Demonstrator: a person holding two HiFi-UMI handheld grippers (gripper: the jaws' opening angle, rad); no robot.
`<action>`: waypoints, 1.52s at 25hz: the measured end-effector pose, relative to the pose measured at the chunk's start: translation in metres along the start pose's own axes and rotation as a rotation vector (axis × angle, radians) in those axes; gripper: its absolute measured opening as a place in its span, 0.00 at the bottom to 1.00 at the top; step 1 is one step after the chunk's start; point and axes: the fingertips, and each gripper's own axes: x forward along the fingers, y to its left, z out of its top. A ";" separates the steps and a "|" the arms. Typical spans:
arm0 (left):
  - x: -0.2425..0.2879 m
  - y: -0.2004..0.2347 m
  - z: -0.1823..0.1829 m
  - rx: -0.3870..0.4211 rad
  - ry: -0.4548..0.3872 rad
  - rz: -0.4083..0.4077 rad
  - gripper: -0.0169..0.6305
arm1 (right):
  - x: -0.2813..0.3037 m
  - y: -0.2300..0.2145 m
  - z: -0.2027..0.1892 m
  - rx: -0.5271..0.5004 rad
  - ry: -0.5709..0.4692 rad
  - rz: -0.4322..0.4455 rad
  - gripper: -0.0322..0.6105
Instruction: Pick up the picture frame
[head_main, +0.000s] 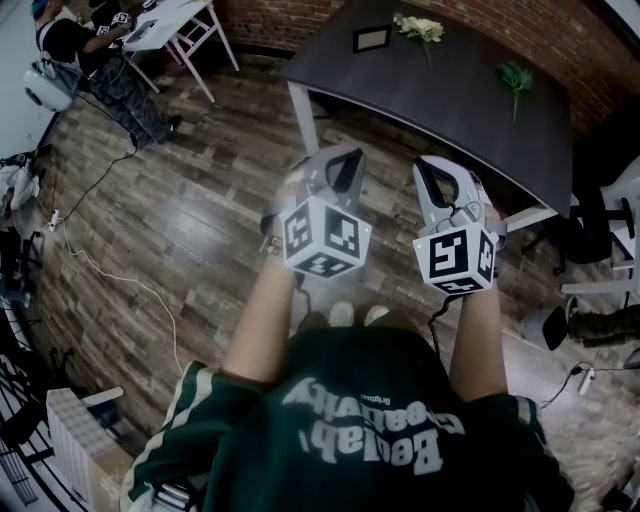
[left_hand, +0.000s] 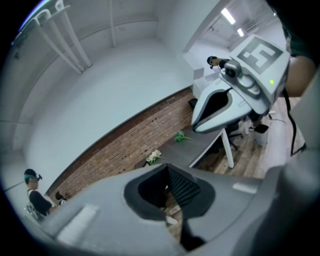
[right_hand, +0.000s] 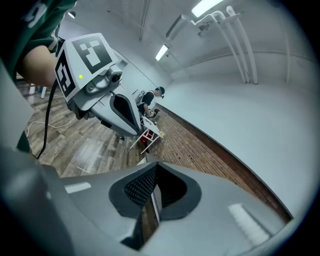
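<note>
Left tongs (head_main: 343, 152) and right tongs (head_main: 432, 162) pressed together, empty; picture frame (head_main: 371, 38) sits long side crosswise.

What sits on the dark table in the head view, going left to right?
picture frame → white flowers → green sprig

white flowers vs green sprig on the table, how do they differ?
The white flowers carry pale blooms; the green sprig is all green. The white flowers lie right beside the picture frame; the green sprig lies alone, farther right. Both lie flat on the dark table.
</note>
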 end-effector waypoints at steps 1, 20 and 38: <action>-0.003 0.001 -0.002 0.003 -0.001 0.000 0.03 | -0.001 0.004 0.003 0.001 -0.002 0.001 0.06; 0.011 0.023 -0.026 -0.027 0.002 -0.006 0.03 | 0.032 0.011 0.005 0.008 0.003 0.017 0.06; 0.170 0.107 -0.025 -0.046 0.057 0.046 0.03 | 0.181 -0.086 -0.034 -0.018 -0.075 0.107 0.06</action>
